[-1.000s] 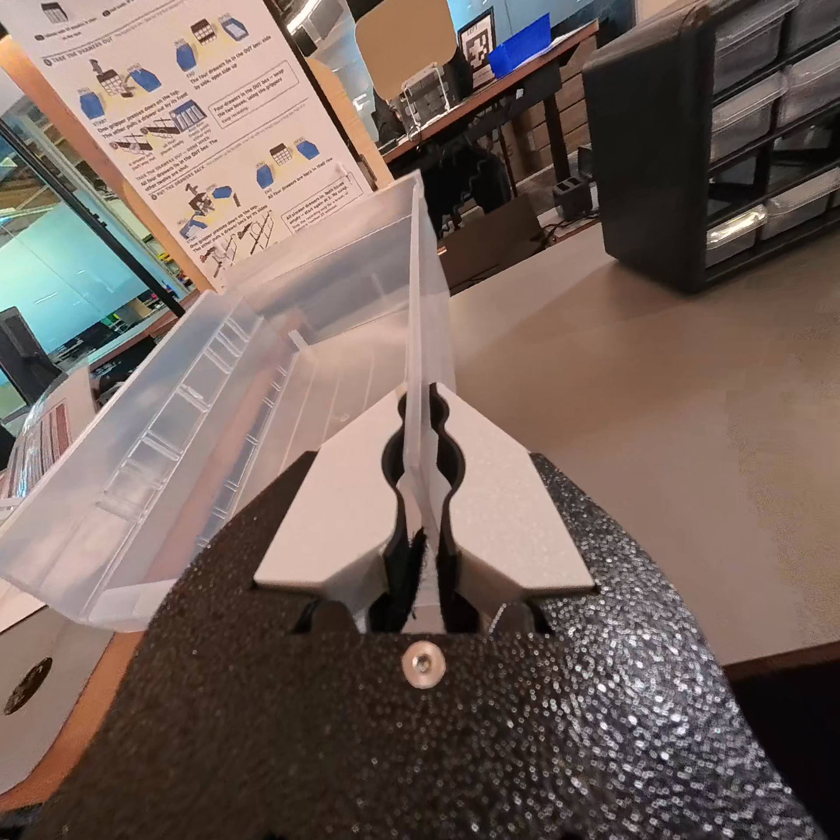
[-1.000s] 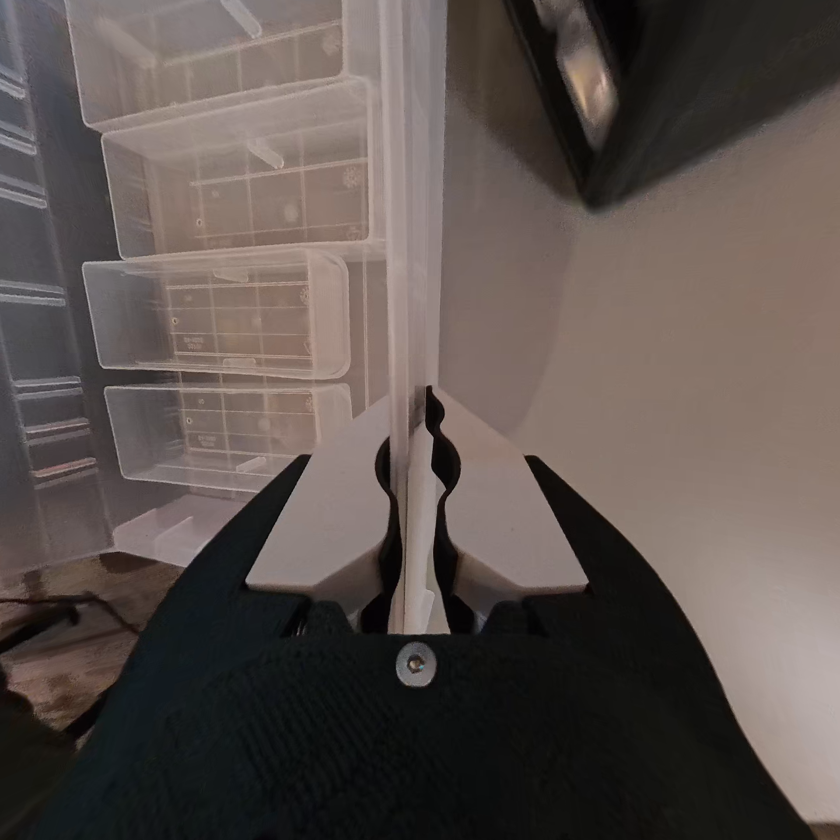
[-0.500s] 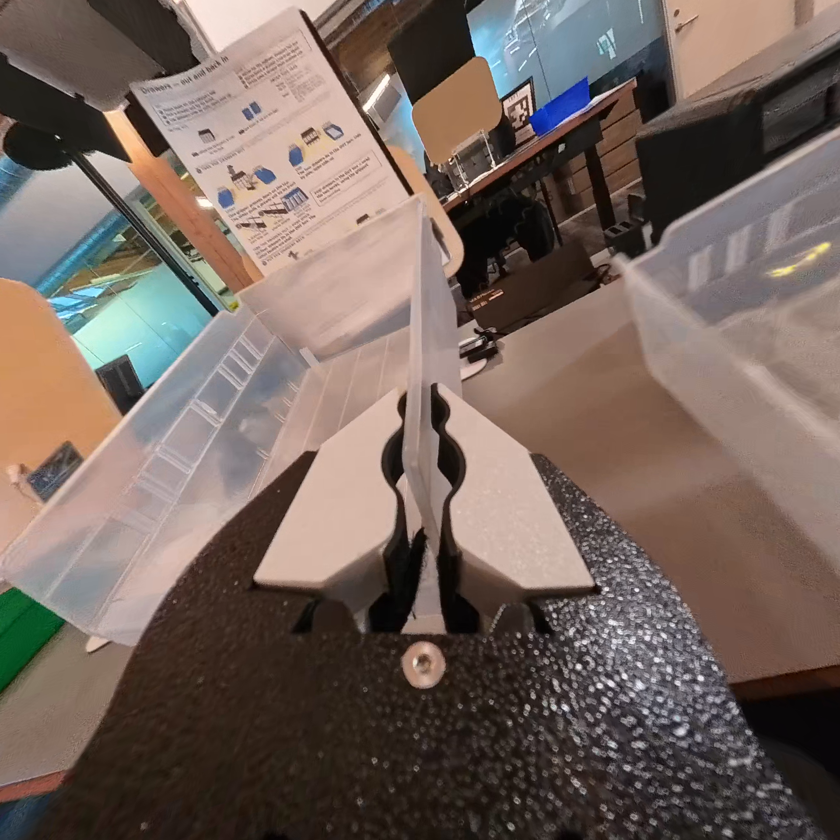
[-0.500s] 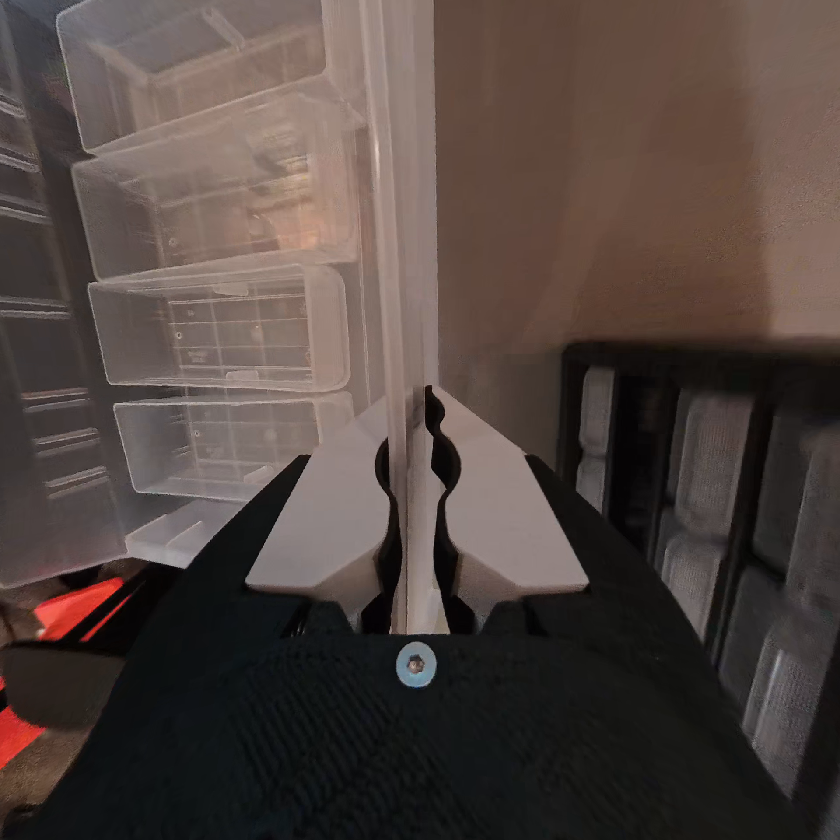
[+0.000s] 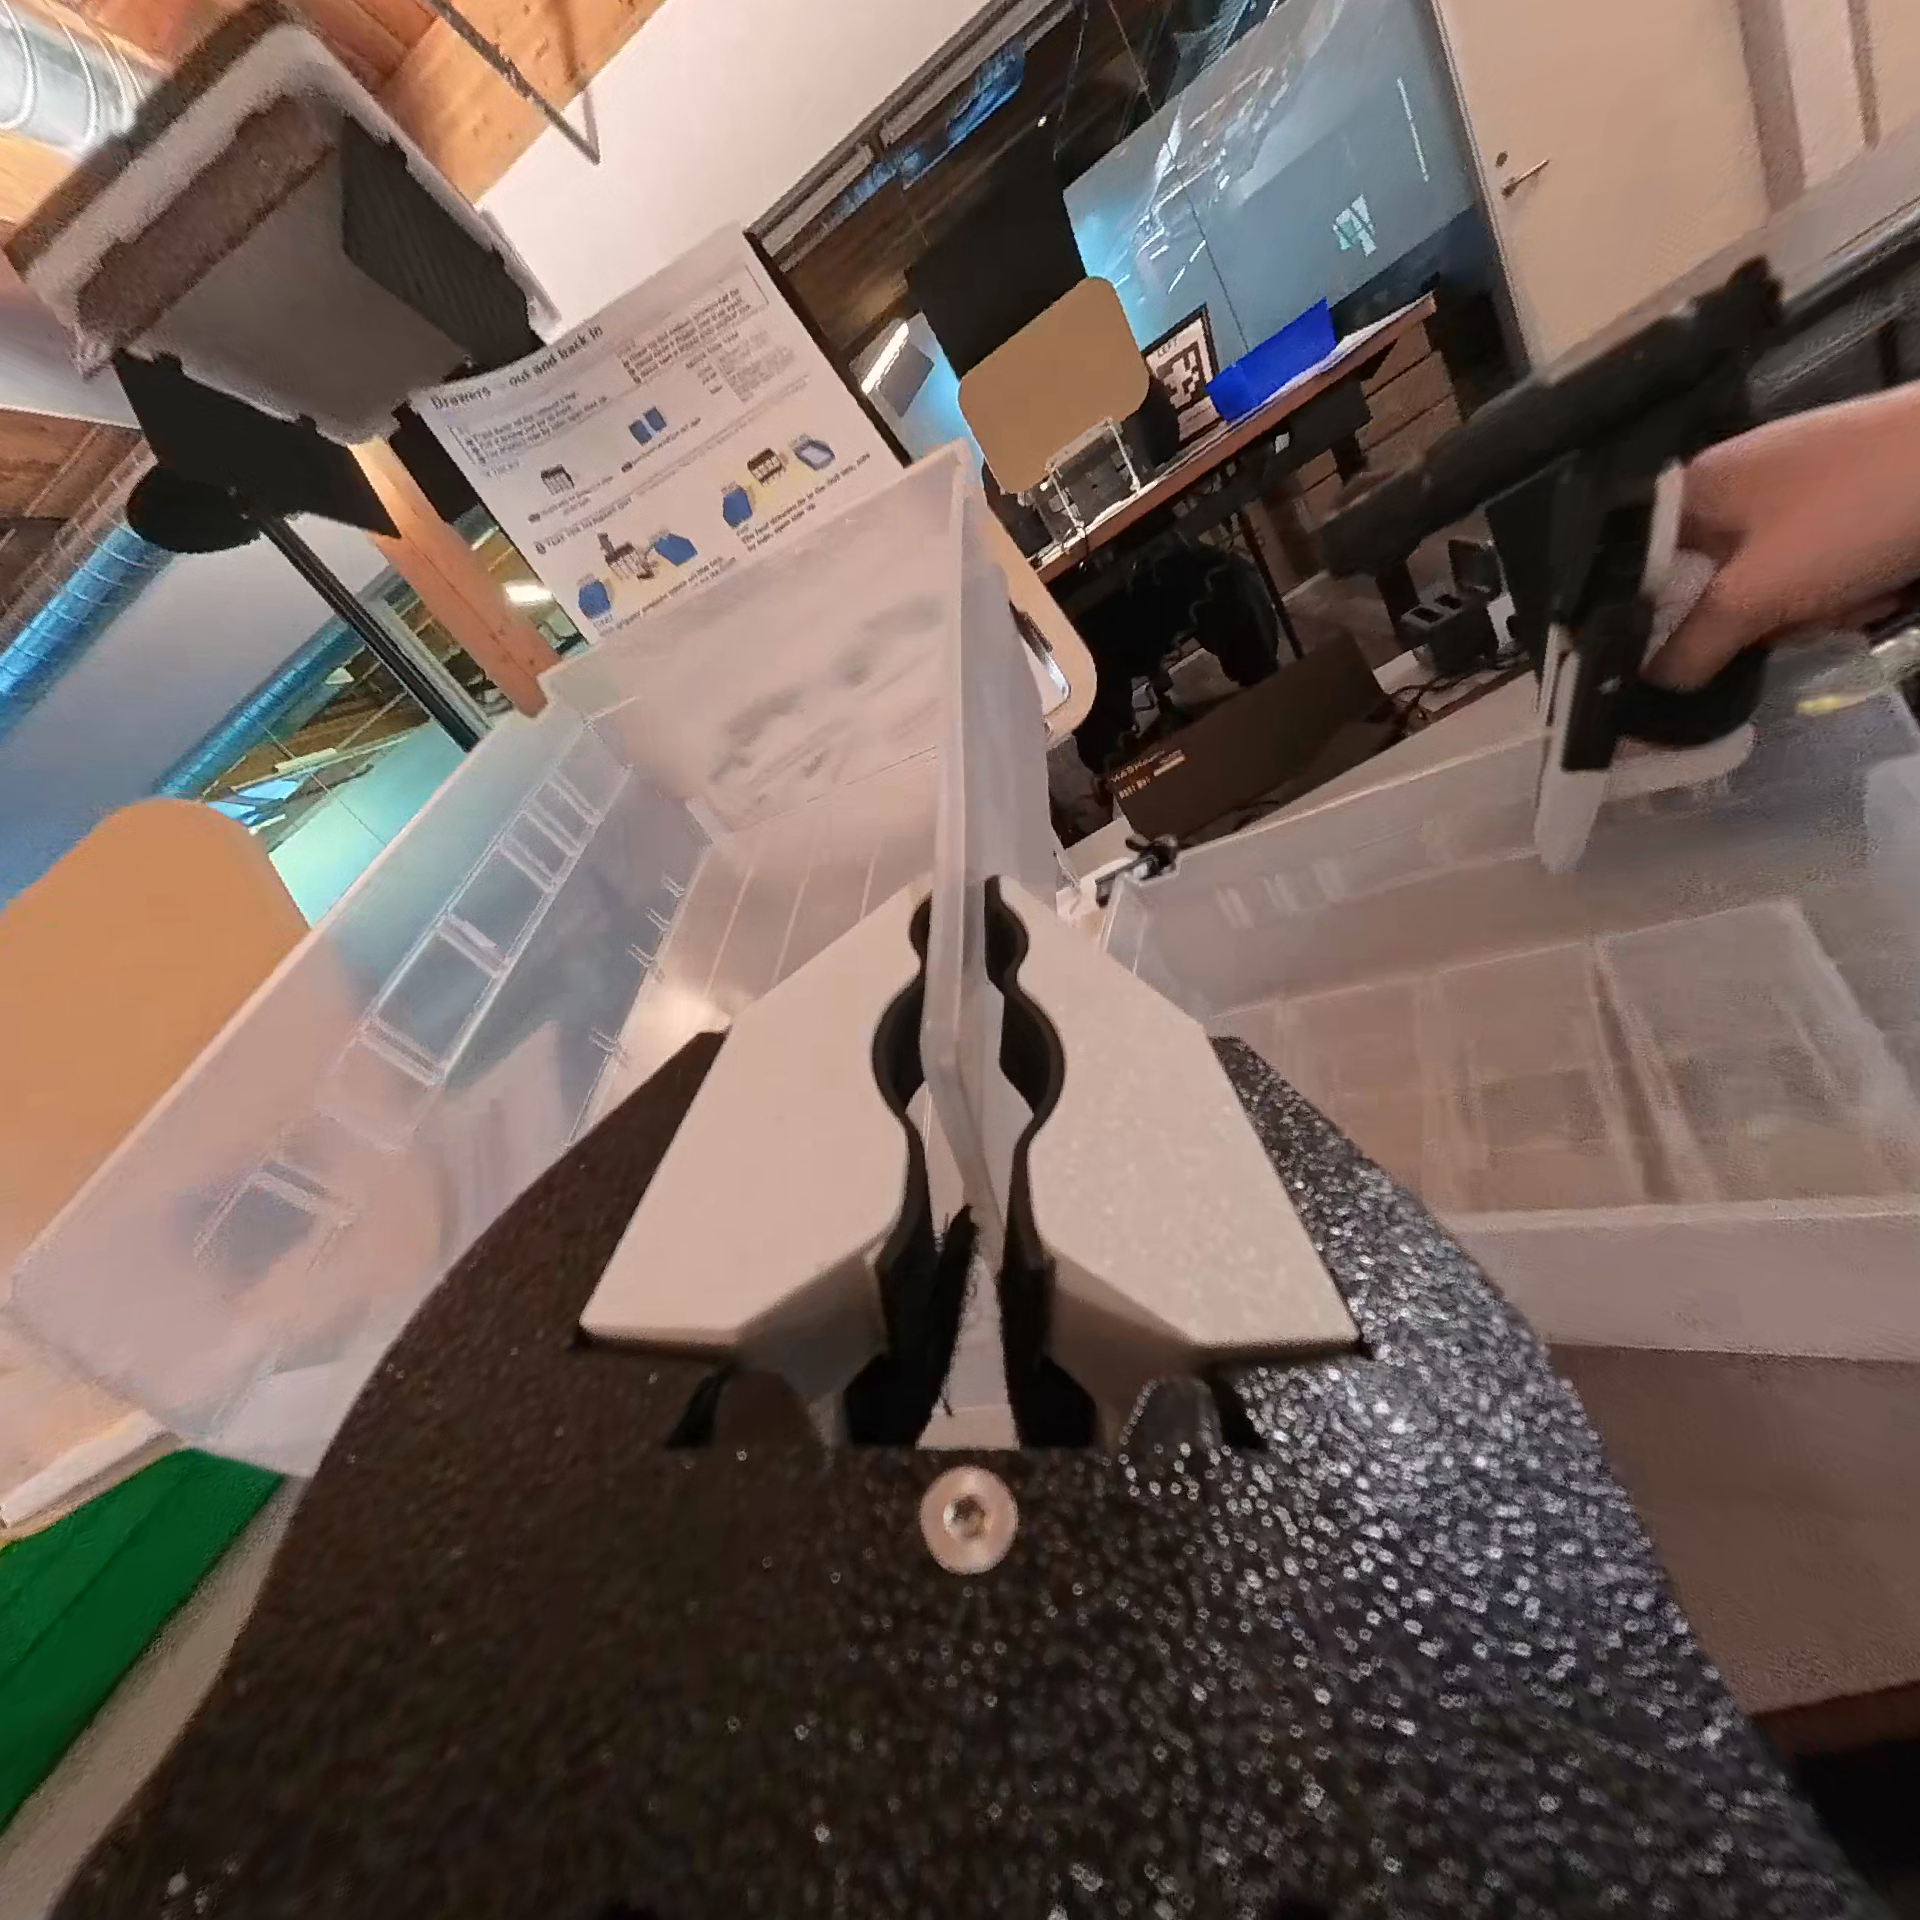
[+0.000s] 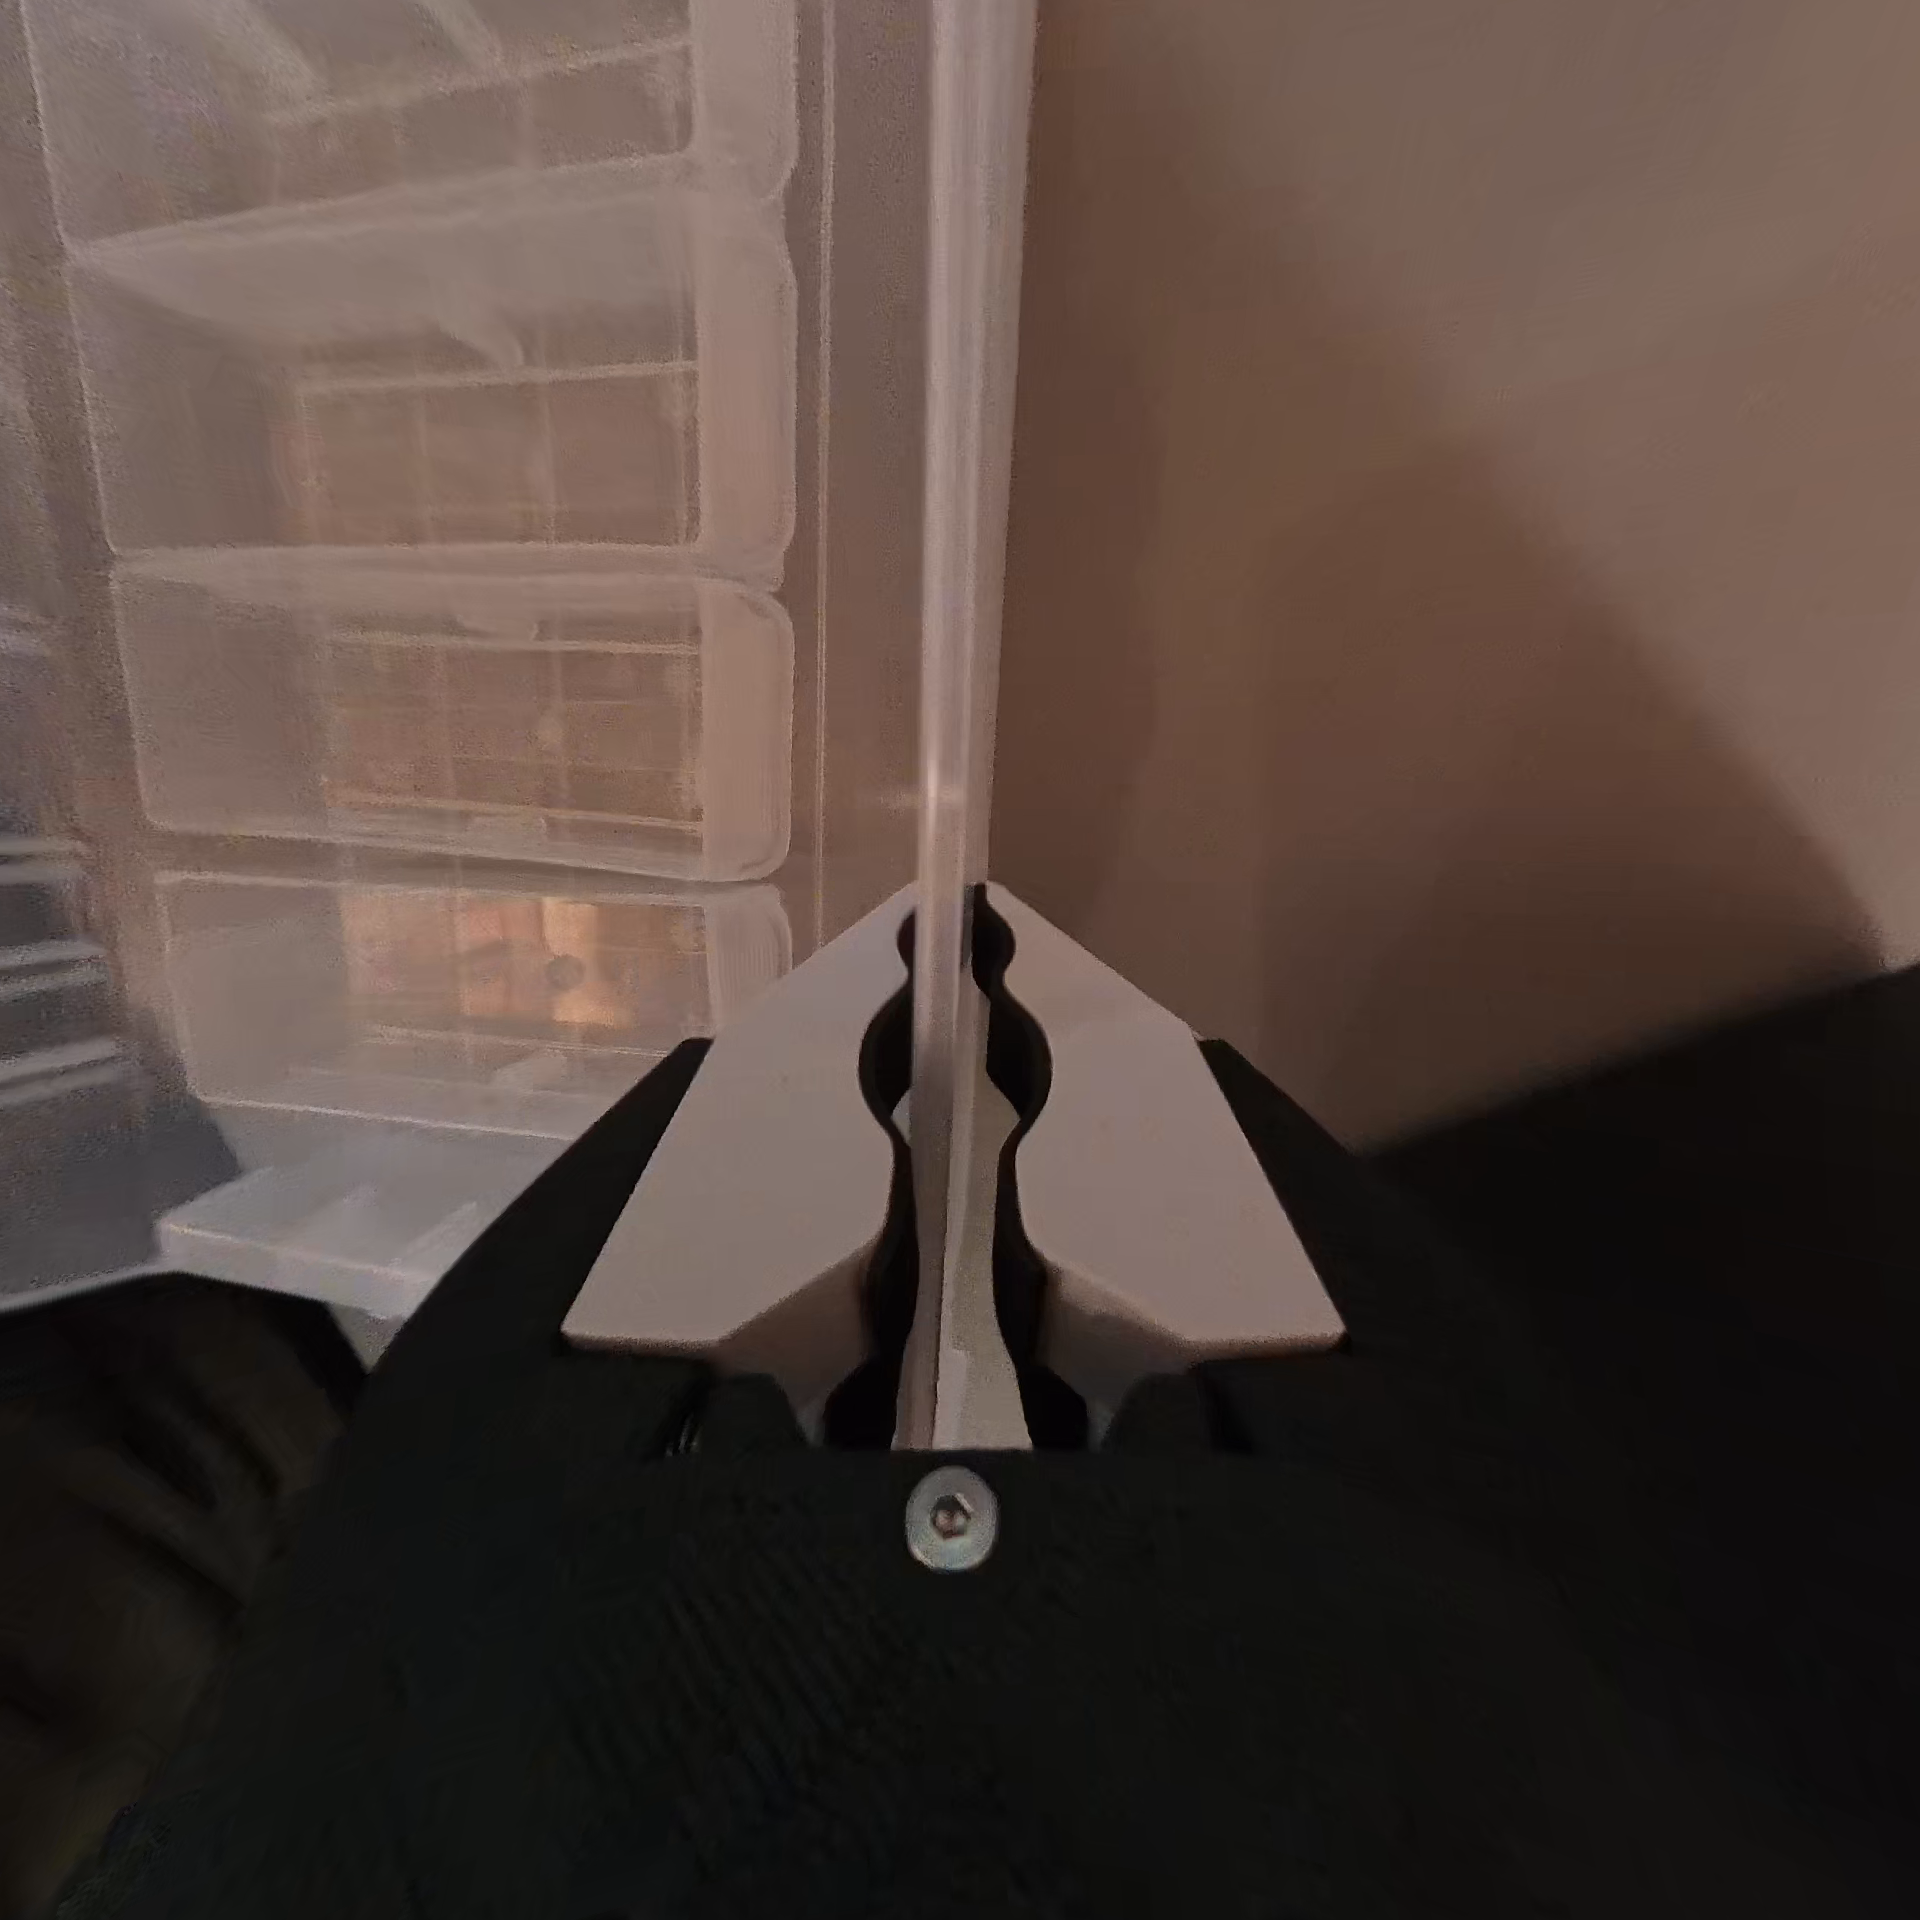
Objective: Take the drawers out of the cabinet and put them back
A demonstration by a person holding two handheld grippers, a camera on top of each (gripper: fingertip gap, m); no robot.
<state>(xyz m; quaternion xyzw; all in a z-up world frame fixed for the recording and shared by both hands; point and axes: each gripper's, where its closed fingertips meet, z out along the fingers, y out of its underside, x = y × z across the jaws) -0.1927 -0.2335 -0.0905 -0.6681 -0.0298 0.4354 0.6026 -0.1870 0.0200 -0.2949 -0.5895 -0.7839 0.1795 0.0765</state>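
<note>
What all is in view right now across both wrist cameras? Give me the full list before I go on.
Empty bin: one, clear plastic, held up by its wall at the left gripper.
Bin with drawers: one, clear plastic, gripped by its wall at the right gripper.
Drawers: at least four, clear, side by side in that bin.
Table: one, beige, beneath the bins.
Instruction poster: one, white, standing behind the empty bin.
Blue tray: one, on a far desk.
Cabinet: not clearly in view.
Left gripper: grey fingers, shut on the empty bin's wall.
Right gripper: grey fingers, shut on the other bin's wall.
Hand: one, holding the right gripper's handle.
</note>
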